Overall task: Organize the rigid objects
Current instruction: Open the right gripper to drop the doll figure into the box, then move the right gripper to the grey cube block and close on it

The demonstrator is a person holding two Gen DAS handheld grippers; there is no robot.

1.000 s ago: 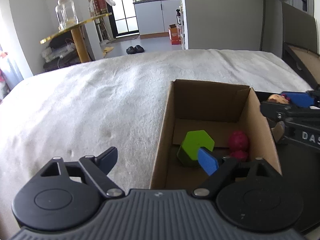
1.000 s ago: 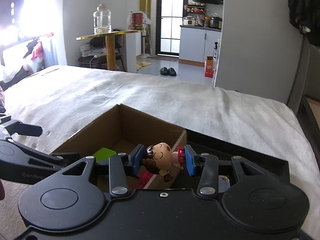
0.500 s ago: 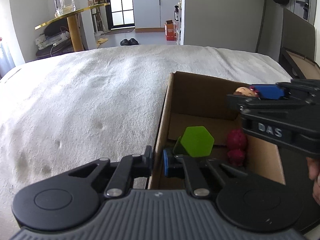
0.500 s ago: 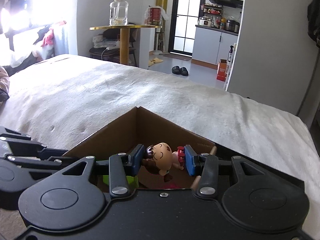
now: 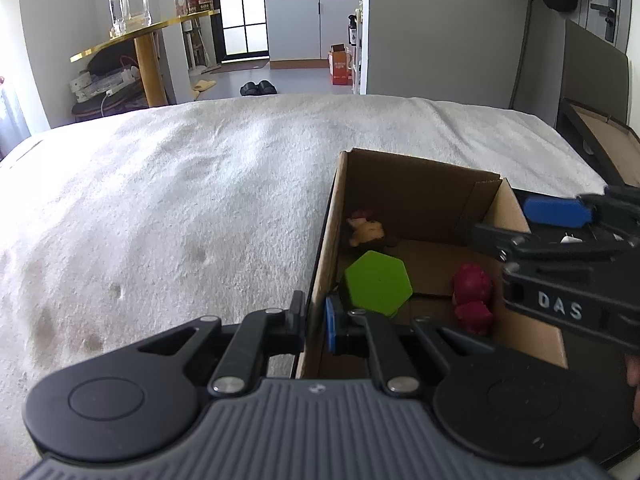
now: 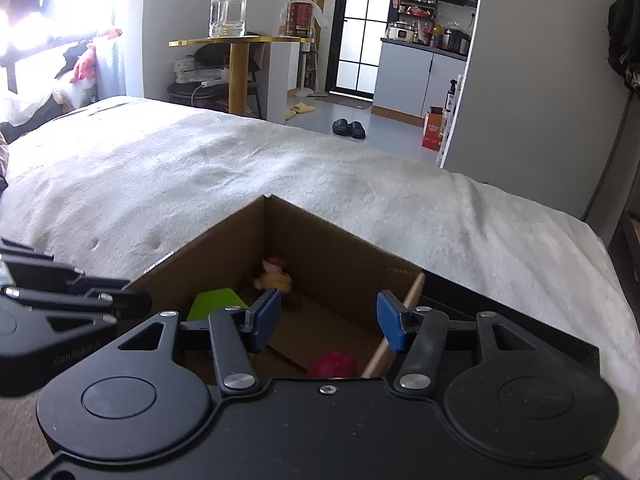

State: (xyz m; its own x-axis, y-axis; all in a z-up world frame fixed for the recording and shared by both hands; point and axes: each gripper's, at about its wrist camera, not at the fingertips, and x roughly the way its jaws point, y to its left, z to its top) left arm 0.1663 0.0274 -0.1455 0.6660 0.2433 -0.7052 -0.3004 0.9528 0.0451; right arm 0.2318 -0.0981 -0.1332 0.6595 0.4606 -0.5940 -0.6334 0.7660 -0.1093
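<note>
Left gripper (image 5: 314,326) clamped on the near left wall of the cardboard box (image 5: 416,184), one pad outside, one inside, probably to keep the box from sliding on the white blanket (image 5: 180,200). Right gripper (image 6: 328,322) poised over the open top, jaws opening with nothing between them. Small doll figurine (image 5: 366,230) lying in the far left corner of the box floor, seemingly on its side, though blurred. Green hexagonal block (image 5: 376,282) and red lumpy toy (image 5: 472,292) resting nearer, apart from each other.
</note>
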